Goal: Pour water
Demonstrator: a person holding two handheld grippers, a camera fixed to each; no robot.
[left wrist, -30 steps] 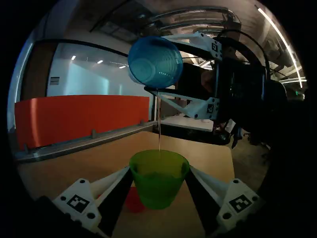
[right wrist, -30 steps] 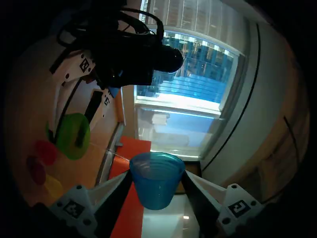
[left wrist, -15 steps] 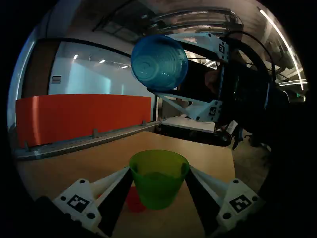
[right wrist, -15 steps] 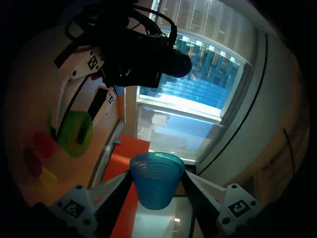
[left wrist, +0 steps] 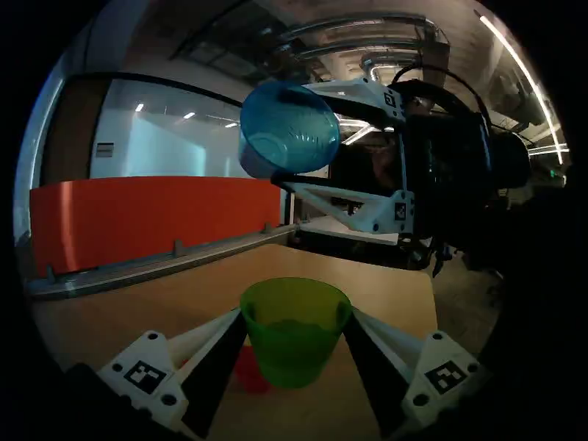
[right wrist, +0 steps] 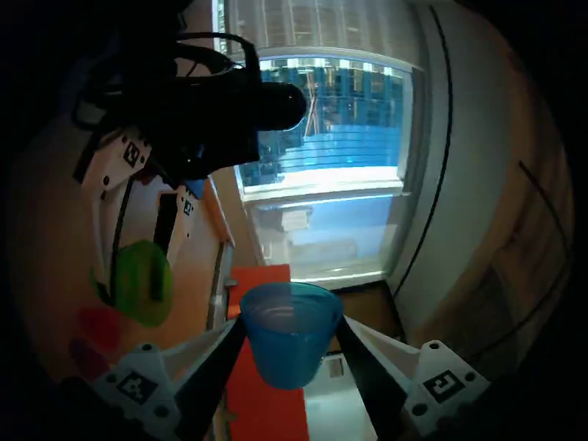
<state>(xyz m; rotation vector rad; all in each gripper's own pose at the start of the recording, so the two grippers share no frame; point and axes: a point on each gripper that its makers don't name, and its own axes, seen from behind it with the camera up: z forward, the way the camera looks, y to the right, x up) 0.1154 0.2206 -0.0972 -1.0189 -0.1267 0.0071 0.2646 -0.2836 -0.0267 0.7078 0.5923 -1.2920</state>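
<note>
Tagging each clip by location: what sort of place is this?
Probably an office: an orange partition along the wooden table, a glass-walled room behind it, and a big window facing another building.

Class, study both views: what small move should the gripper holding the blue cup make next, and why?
Probably turn the right gripper to bring the blue cup upright. It lies tipped above the green cup, no stream falls from its rim, and the green cup seems to hold water already.
</note>
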